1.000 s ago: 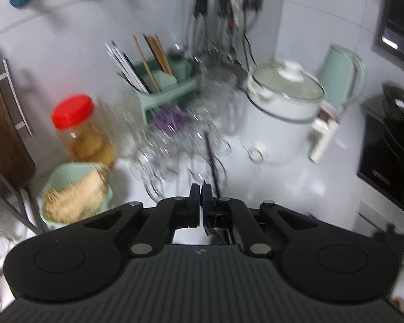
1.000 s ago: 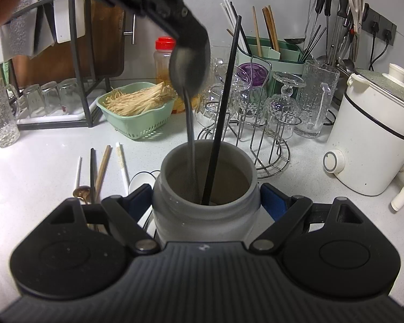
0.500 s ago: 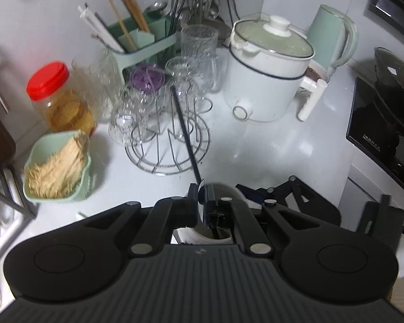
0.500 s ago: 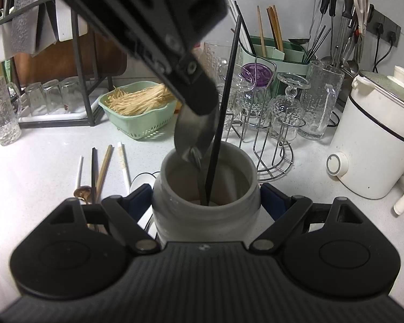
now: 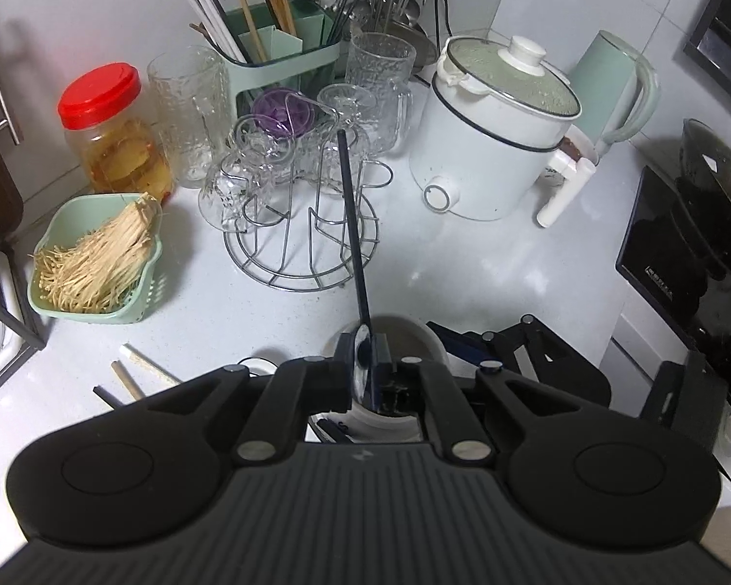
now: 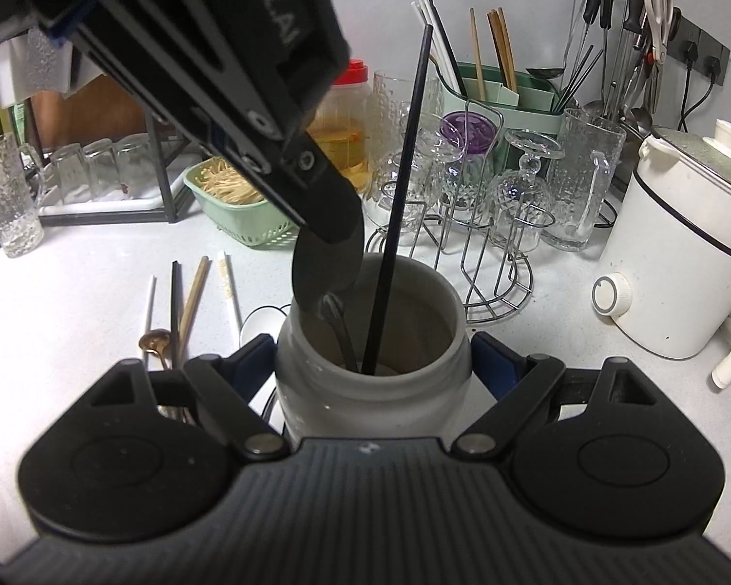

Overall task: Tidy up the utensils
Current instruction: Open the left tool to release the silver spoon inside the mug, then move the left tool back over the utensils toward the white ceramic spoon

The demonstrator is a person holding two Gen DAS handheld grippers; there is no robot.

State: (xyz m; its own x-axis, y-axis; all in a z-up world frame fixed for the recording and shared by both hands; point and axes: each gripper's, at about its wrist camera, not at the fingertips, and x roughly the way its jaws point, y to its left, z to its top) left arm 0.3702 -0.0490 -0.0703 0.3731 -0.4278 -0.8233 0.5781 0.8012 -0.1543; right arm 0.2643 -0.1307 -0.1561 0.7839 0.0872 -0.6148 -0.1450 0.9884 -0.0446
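round glazed grey jar [image 6: 370, 390] | flat steel spoon [image 6: 329, 263] | thin black chopstick [image 6: 399, 195]

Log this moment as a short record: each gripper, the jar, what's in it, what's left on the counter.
left gripper: over the jar's mouth, jaws opening, spoon bowl between them
right gripper: clamped on the grey jar
jar contents: black chopstick leaning upright, spoon handle down
left on counter: loose chopsticks and a copper spoon, left of the jar
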